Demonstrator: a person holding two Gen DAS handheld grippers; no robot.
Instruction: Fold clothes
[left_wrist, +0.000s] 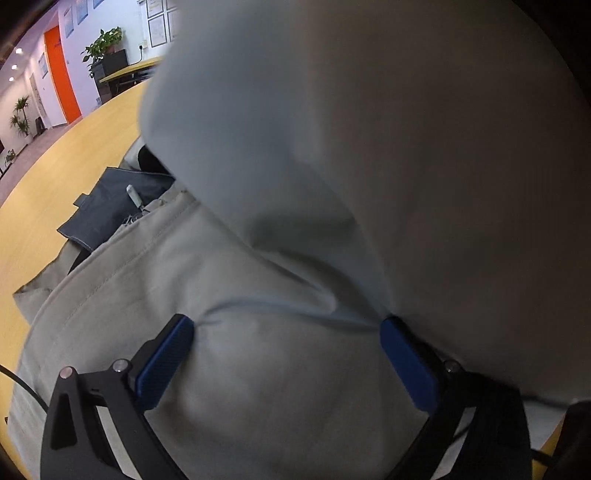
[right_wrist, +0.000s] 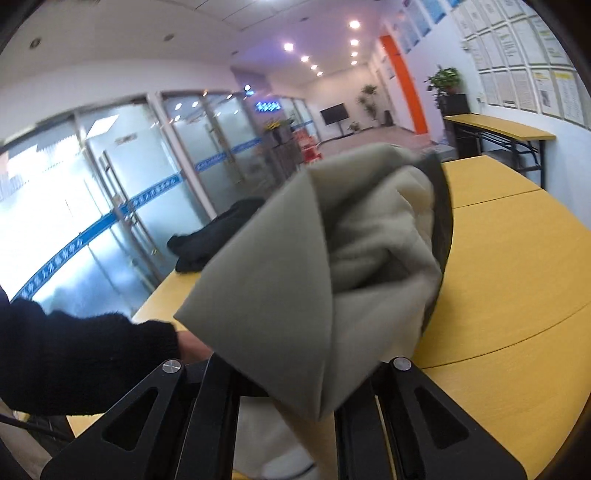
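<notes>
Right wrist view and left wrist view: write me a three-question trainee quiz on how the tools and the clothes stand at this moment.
1. True or false: the left tool has its blue fingers spread apart over the beige garment.
2. Multiple choice: what is bunched at the right tool? A) a black sweater B) an olive-grey garment C) a towel
3. Short answer: what lies on the yellow table beyond the beige garment in the left wrist view?

Key
1. True; no cloth is pinched between the fingers.
2. B, though the fingertips are hidden by the cloth.
3. A dark navy garment.
</notes>
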